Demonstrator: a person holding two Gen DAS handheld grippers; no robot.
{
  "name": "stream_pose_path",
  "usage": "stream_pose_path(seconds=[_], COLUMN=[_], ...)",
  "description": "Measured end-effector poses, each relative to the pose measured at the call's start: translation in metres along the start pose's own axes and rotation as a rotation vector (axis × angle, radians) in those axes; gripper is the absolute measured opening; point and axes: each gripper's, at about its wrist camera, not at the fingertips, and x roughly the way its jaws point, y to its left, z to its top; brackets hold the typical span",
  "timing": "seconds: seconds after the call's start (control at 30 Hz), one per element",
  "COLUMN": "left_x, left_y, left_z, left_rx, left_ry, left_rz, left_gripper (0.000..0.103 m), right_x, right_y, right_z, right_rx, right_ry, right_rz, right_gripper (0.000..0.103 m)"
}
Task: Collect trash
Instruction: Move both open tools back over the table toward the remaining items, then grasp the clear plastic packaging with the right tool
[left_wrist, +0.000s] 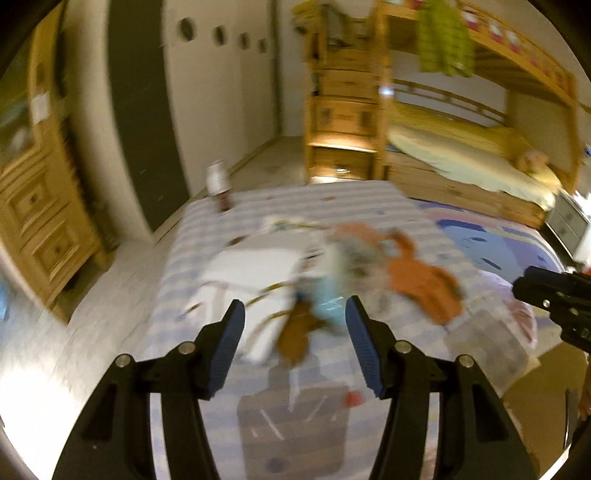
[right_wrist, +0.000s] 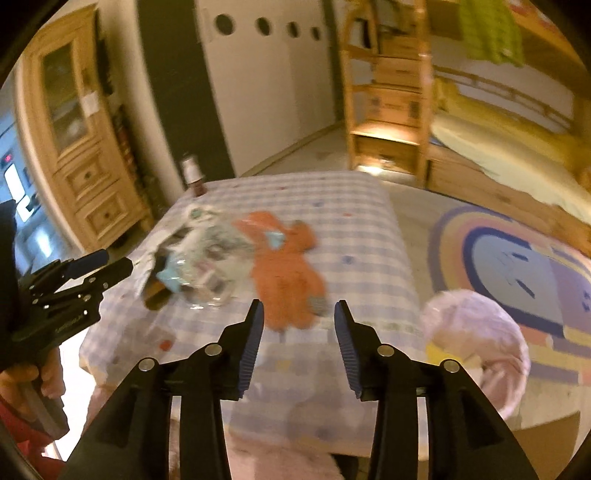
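A heap of trash lies on a table with a blue checked cloth (left_wrist: 369, 199): crumpled wrappers and clear plastic (right_wrist: 207, 258), a light blue piece (left_wrist: 327, 299), a brown piece (left_wrist: 295, 332), white paper (left_wrist: 251, 266) and an orange fabric item (right_wrist: 288, 273). My left gripper (left_wrist: 295, 321) is open and empty, just short of the blue and brown pieces; it also shows in the right wrist view (right_wrist: 118, 264). My right gripper (right_wrist: 299, 317) is open and empty, near the orange item's near end. Both views are motion-blurred.
A small bottle (left_wrist: 218, 184) stands at the table's far left corner. A pale plastic bag (right_wrist: 480, 347) hangs at the table's right side. A wooden cabinet (right_wrist: 74, 129) stands left, a bunk bed (left_wrist: 461, 147) behind, and a patterned rug (right_wrist: 517, 266) lies right.
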Motion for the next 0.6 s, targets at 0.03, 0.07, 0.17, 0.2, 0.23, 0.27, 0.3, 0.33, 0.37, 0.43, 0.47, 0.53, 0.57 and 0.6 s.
stream_pose_path(seconds=[0.03, 0.07, 0.17, 0.2, 0.23, 0.27, 0.3, 0.33, 0.37, 0.43, 0.47, 0.53, 0.57, 0.6], left_x=[0.001, 0.000, 0.004, 0.005, 0.006, 0.007, 0.008, 0.009, 0.009, 0.012, 0.013, 0.018, 0.019, 0.021], left_y=[0.013, 0.022, 0.047, 0.054, 0.059, 0.062, 0.065, 0.067, 0.067, 0.067, 0.068, 0.067, 0.066, 0.065], left_z=[-0.003, -0.006, -0.011, -0.011, -0.012, -0.014, -0.014, -0.014, -0.015, -0.015, -0.016, -0.016, -0.016, -0.016], left_rx=[-0.016, -0.026, -0.065, -0.078, -0.087, -0.090, -0.094, -0.095, -0.095, -0.089, -0.087, -0.086, -0.086, -0.085], left_ry=[0.001, 0.003, 0.018, 0.022, 0.024, 0.023, 0.023, 0.023, 0.022, 0.025, 0.027, 0.034, 0.036, 0.039], left_rz=[0.018, 0.030, 0.062, 0.066, 0.069, 0.071, 0.073, 0.073, 0.075, 0.073, 0.071, 0.063, 0.061, 0.059], left_gripper=[0.055, 0.055, 0.056, 0.058, 0.062, 0.063, 0.067, 0.072, 0.073, 0.074, 0.074, 0.074, 0.074, 0.074], right_x=[0.006, 0.011, 0.031, 0.036, 0.046, 0.051, 0.056, 0.062, 0.069, 0.080, 0.084, 0.093, 0.097, 0.100], right_y=[0.009, 0.016, 0.040, 0.045, 0.054, 0.060, 0.066, 0.071, 0.077, 0.087, 0.089, 0.096, 0.098, 0.100], right_z=[0.002, 0.003, 0.006, 0.007, 0.008, 0.008, 0.008, 0.008, 0.008, 0.007, 0.006, 0.005, 0.004, 0.003], right_rx=[-0.018, -0.031, -0.080, -0.092, -0.111, -0.121, -0.130, -0.140, -0.152, -0.176, -0.183, -0.197, -0.206, -0.211], right_ry=[0.008, 0.014, 0.047, 0.055, 0.068, 0.075, 0.080, 0.086, 0.093, 0.103, 0.108, 0.119, 0.120, 0.121], right_rz=[0.010, 0.017, 0.038, 0.042, 0.046, 0.043, 0.040, 0.040, 0.039, 0.023, 0.021, 0.009, 0.002, -0.005], right_gripper=[0.045, 0.047, 0.050, 0.051, 0.054, 0.058, 0.060, 0.063, 0.066, 0.071, 0.073, 0.073, 0.073, 0.073])
